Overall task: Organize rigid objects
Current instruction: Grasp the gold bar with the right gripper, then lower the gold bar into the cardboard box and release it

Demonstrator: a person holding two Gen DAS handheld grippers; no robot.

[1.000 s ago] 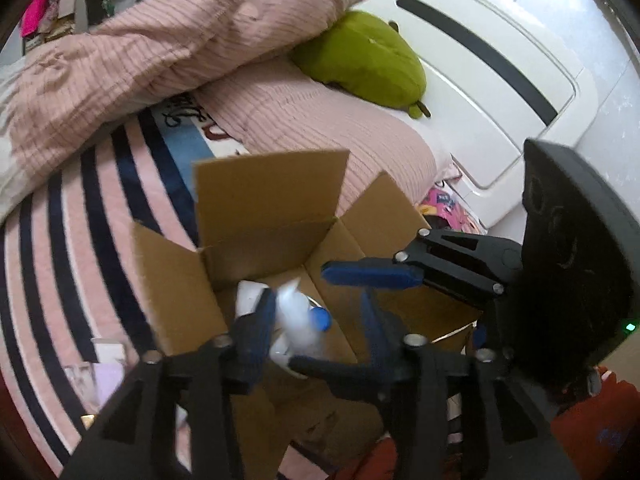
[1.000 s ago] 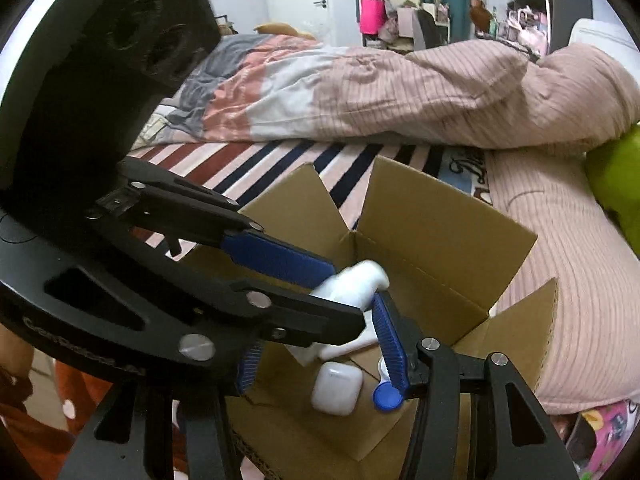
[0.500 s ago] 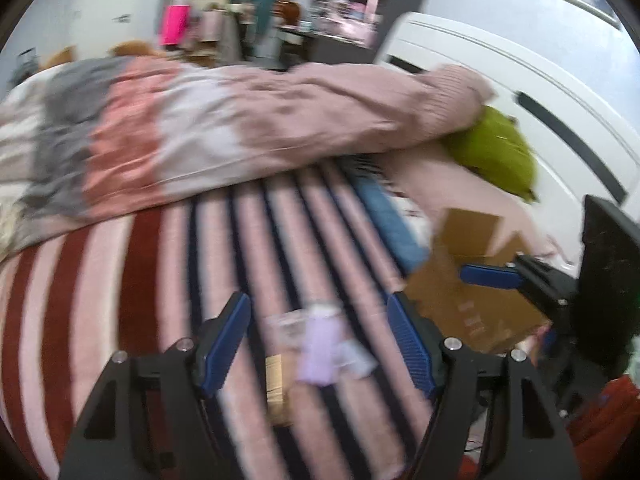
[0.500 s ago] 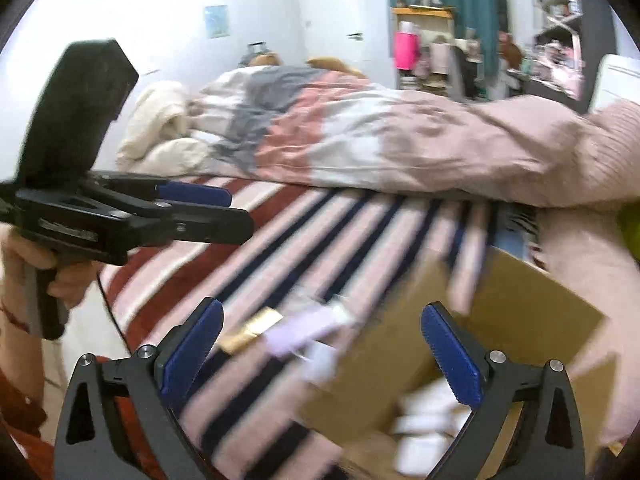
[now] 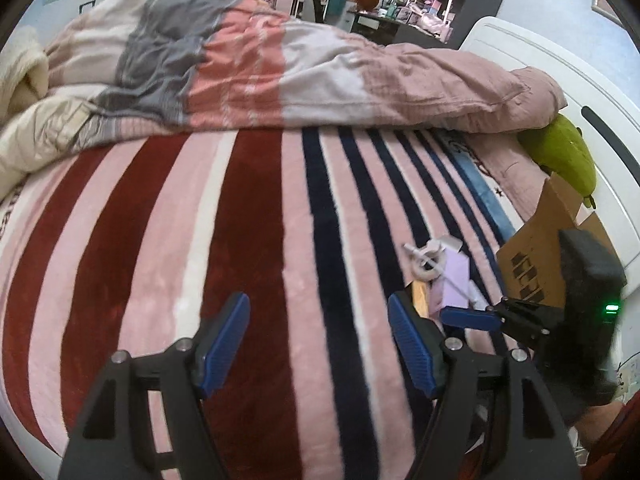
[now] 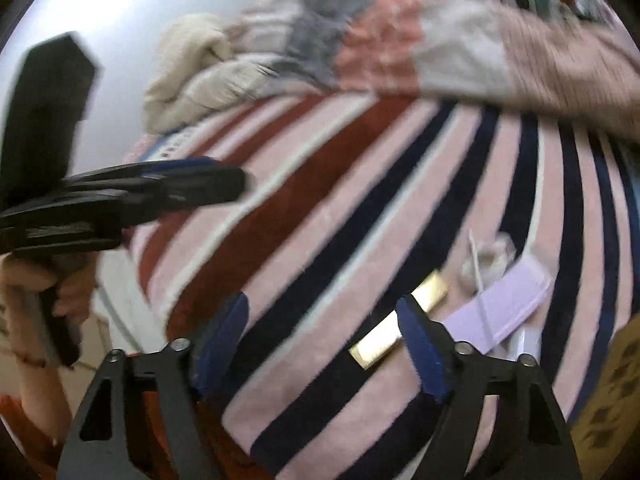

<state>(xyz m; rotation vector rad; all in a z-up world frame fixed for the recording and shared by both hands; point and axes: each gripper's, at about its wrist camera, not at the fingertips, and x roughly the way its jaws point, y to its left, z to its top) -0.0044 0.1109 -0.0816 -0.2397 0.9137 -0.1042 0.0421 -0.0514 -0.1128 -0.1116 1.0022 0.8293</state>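
The small rigid objects, a lilac flat rectangular box (image 5: 454,280), a shiny gold-coloured bar (image 6: 396,320) and a coiled white cable (image 5: 428,260), lie together on the striped pink, maroon and navy plush blanket (image 5: 256,240), just beside the brown cardboard box (image 5: 536,256), whose dark printed marks are unreadable. Both grippers have swung away from the cardboard box since a second ago: the left gripper (image 5: 320,344) and right gripper (image 6: 324,344) hang spread wide, holding nothing.

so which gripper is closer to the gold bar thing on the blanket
Right. The gold bar lies just past the right gripper, touching its right fingertip; the left gripper hovers further left.
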